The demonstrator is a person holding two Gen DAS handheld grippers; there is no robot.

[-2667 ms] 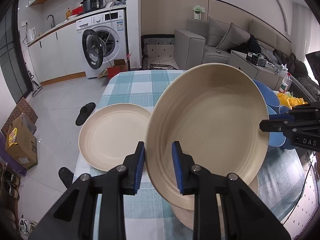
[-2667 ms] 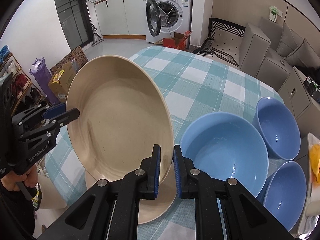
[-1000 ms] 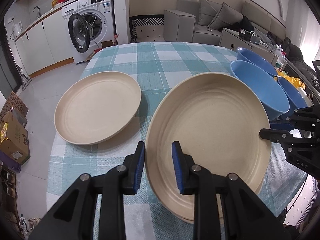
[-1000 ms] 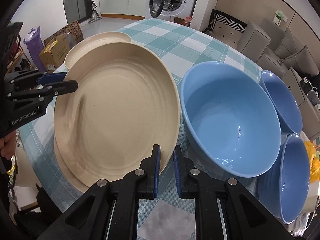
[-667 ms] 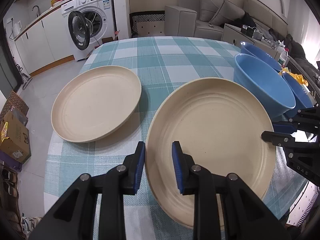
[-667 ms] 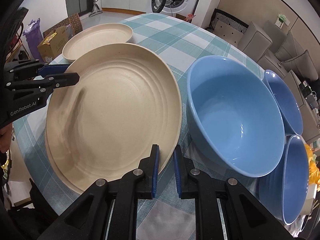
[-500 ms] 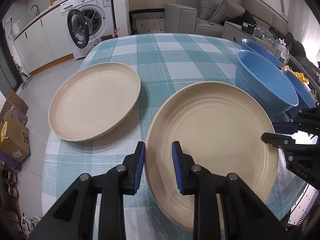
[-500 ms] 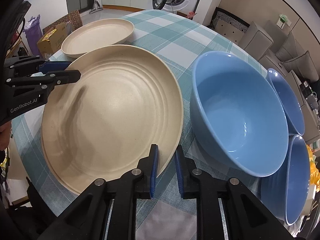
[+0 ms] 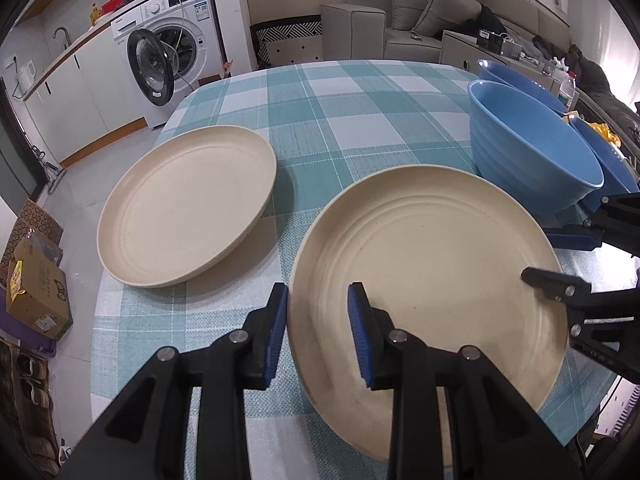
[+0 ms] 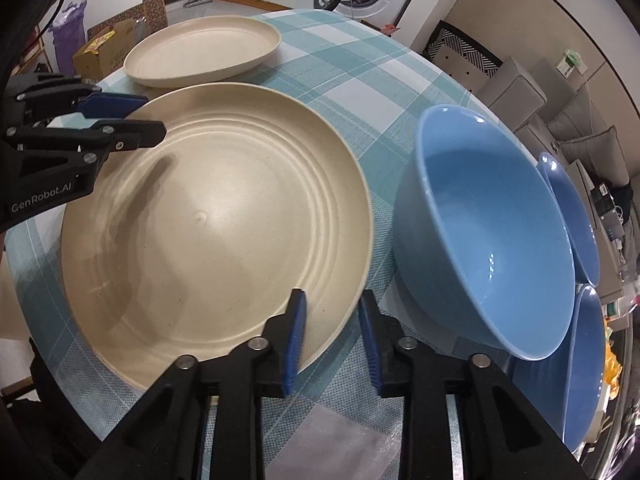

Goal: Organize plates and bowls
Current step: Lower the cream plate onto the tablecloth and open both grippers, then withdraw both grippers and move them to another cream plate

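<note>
Left wrist — jaws straddle plate (image 9: 432, 248) rim — loosening.

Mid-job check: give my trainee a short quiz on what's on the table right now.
1. In the right wrist view, on which side of the near plate does the big bowl stand?
2. True or false: the far plate lies on the near plate.
3. What is between the jaws of the right gripper? A) the far plate B) the near plate's rim C) the big bowl

Key
1. Its right side.
2. False: cloth shows between them.
3. B. The jaws have just been opening and stand clear of the rim.
</note>
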